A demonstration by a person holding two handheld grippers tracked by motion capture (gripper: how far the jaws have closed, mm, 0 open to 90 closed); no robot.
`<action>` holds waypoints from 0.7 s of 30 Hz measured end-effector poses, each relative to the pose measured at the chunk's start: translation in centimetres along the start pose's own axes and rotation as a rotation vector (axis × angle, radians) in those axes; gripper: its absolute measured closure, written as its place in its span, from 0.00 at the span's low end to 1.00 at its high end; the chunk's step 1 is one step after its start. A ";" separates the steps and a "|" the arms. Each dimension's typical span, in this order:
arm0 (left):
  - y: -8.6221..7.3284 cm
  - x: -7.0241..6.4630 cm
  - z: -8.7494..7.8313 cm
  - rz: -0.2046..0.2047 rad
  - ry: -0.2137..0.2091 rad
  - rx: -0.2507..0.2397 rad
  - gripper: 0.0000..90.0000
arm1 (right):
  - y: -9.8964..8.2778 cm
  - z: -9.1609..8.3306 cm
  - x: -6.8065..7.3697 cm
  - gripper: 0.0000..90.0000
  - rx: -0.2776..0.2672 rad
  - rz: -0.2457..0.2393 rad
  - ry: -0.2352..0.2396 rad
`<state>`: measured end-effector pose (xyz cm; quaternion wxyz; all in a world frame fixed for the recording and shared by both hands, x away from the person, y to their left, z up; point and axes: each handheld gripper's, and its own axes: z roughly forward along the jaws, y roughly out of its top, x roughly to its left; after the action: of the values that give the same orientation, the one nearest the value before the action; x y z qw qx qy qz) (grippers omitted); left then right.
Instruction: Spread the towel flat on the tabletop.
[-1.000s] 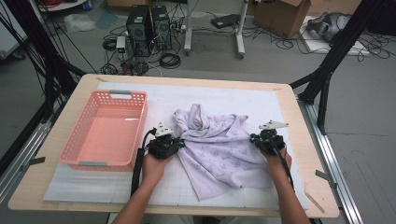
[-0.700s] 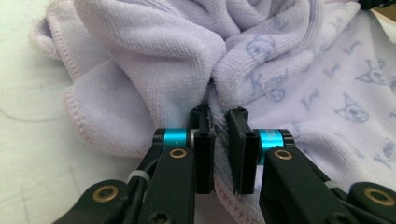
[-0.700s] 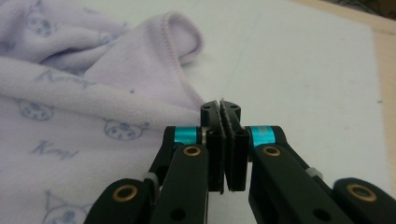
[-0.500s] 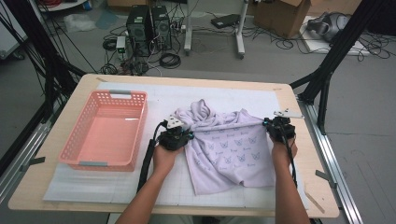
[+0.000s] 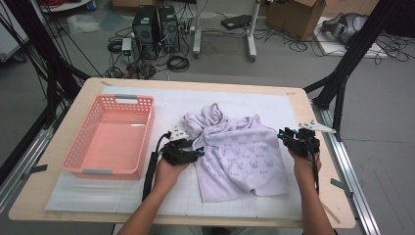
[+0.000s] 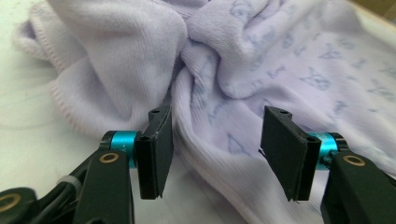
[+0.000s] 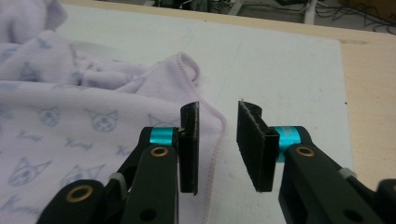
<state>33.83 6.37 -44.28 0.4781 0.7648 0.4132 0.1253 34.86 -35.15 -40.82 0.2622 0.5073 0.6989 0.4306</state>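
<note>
A lavender towel (image 5: pixel 240 156) printed with small cat faces lies spread on the white mat, bunched at its far left corner (image 5: pixel 205 117). My left gripper (image 5: pixel 199 152) sits at the towel's left edge. In the left gripper view its jaws have just been opening and stand open (image 6: pixel 215 140), with a fold of towel (image 6: pixel 224 79) lying loose between them. My right gripper (image 5: pixel 283 133) is at the towel's right edge. Its jaws have also just been opening and are open (image 7: pixel 218 135), the pink-stitched hem (image 7: pixel 212 116) between them and not pinched.
A pink plastic basket (image 5: pixel 78 161) with nothing in it stands at the left of the mat (image 5: pixel 161 196). The wooden table's edge (image 5: pixel 323 196) runs close to the right hand. Black cables trail from both grippers along the forearms.
Both grippers have let go of the towel. It was pulled wider to the right and now lies flatter on the mat. The right hand has shifted right and away.
</note>
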 end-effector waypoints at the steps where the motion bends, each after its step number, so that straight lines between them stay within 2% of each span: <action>1: -0.3 -0.1 -0.3 0.002 -0.012 -0.004 0.49 | 0.0 0.0 0.0 0.71 0.000 0.000 0.000; 2: -0.6 -0.3 -0.6 0.002 -0.025 -0.005 0.49 | -0.2 -0.3 0.0 0.69 -0.006 0.006 0.022; 3: -0.9 -0.4 -0.8 0.000 -0.035 -0.002 0.49 | -0.6 -0.9 0.3 0.68 -0.002 -0.008 0.047; 6: -1.5 -0.9 -1.2 0.006 -0.068 0.017 0.49 | -1.2 -1.4 0.6 0.67 0.009 -0.020 0.071; 9: -2.1 -1.5 -1.1 0.009 -0.114 0.049 0.46 | -2.5 -2.1 1.5 0.62 0.055 -0.053 0.109; 12: -2.2 -1.9 -1.1 0.022 -0.132 0.077 0.44 | -3.7 -2.6 2.0 0.58 0.075 -0.066 0.136; 13: -2.3 -2.1 -1.1 0.029 -0.138 0.081 0.44 | -3.7 -2.6 2.0 0.58 0.075 -0.066 0.136; 17: -2.6 -2.7 -1.3 0.038 -0.152 0.085 0.43 | -5.7 -3.5 2.8 0.55 0.117 -0.115 0.131; 20: -2.7 -3.1 -1.4 0.073 -0.137 0.095 0.43 | -6.5 -3.9 2.9 0.55 0.124 -0.111 0.123; 21: -2.8 -3.3 -1.4 0.084 -0.130 0.102 0.43 | -7.1 -4.2 2.6 0.55 0.120 -0.089 0.124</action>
<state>29.52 5.32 -45.19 0.4586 0.8114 0.3547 0.0740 27.18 -34.89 -44.73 0.2063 0.4630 0.7602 0.4063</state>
